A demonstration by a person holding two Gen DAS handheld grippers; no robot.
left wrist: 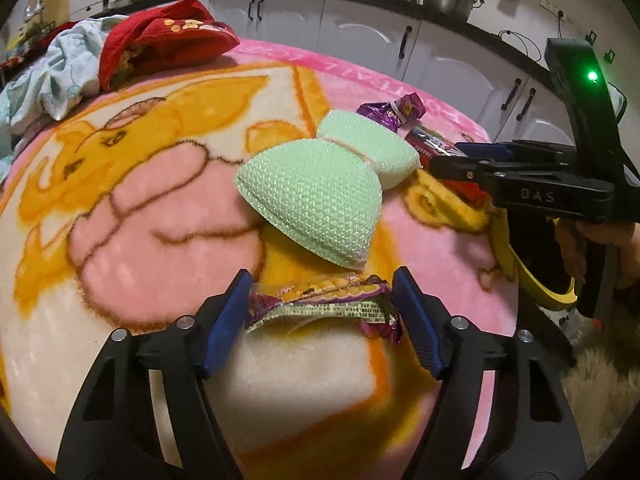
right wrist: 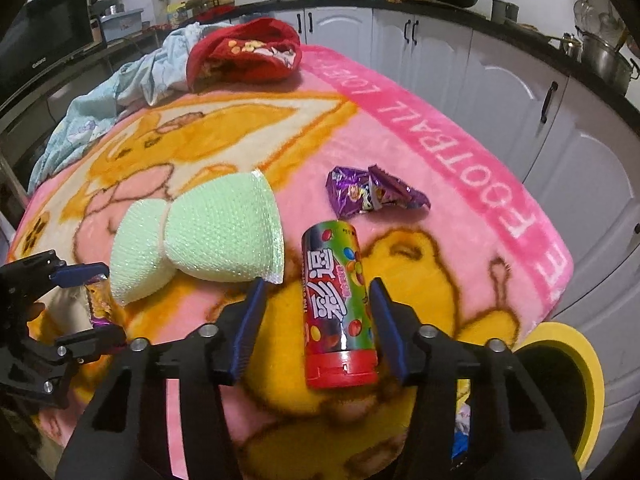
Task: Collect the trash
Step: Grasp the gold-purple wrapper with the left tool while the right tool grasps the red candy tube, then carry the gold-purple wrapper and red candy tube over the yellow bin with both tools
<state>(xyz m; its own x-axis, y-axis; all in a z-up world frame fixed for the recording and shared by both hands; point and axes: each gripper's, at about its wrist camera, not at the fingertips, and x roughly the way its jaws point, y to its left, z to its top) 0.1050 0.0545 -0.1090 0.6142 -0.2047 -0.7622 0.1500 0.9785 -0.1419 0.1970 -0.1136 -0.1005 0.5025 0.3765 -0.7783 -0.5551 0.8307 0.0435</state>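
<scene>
A flattened purple and yellow snack wrapper (left wrist: 324,304) lies on the pink blanket between the open jaws of my left gripper (left wrist: 322,312); the pads stand at its two ends, and I cannot tell if they touch it. A red candy tube (right wrist: 338,308) lies on the blanket between the open jaws of my right gripper (right wrist: 318,316), nearer the right pad. A crumpled purple wrapper (right wrist: 372,196) lies beyond the tube; it also shows in the left wrist view (left wrist: 390,110). The right gripper (left wrist: 448,156) shows at the right of the left wrist view, and the left gripper (right wrist: 92,300) at the left of the right wrist view.
A green bow-shaped scrubber (left wrist: 320,184) lies mid-blanket (left wrist: 140,200), also in the right wrist view (right wrist: 200,236). A red cloth (right wrist: 248,56) and pale blue clothes (right wrist: 100,92) sit at the far end. A yellow-rimmed bin (right wrist: 576,384) stands by the near right edge. White cabinets (right wrist: 520,92) lie beyond.
</scene>
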